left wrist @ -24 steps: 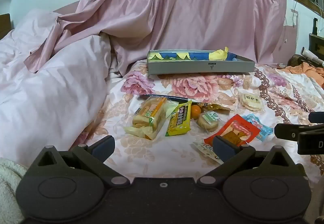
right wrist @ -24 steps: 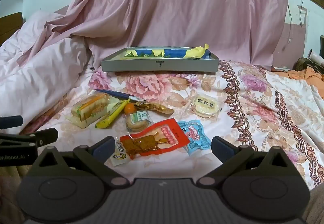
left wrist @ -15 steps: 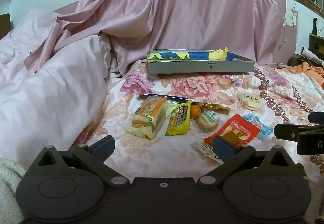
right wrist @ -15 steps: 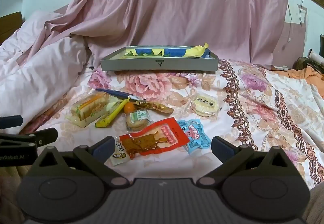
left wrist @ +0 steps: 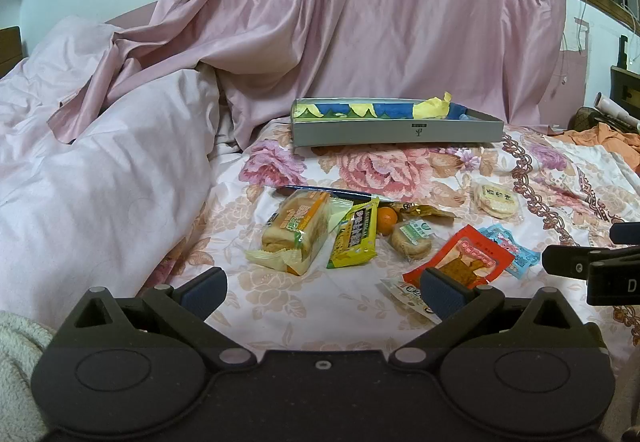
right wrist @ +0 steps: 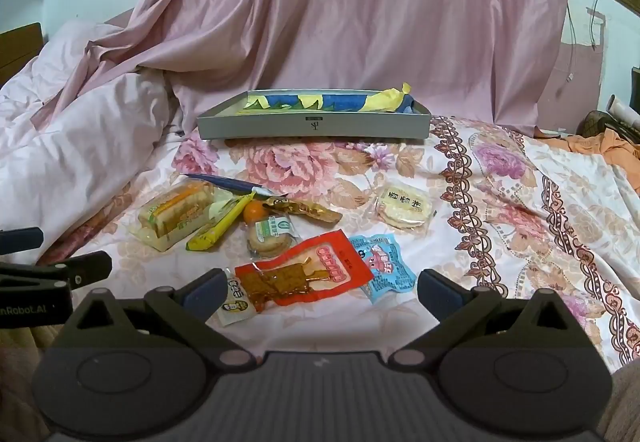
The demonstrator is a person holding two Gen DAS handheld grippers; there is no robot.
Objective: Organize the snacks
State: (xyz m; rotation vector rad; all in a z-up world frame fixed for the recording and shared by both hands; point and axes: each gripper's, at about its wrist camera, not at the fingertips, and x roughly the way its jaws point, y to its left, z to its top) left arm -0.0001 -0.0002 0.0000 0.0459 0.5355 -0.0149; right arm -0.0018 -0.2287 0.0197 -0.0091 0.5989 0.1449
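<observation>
Snacks spread on the bed, both tools held wide and empty.
The left tool (left wrist: 322, 288) and right tool (right wrist: 320, 288) are tilted downward over the floral bedspread (right wrist: 500, 202); the red packet (right wrist: 304, 276) lies slantwise between the right tool's fingers, the grey tray (right wrist: 314, 126) set crosswise beyond.

red pouch (right wrist: 304, 274), yellow wrapper (left wrist: 354, 234), grey tray (right wrist: 314, 126), pink floral bedsheet (right wrist: 500, 210).
</observation>
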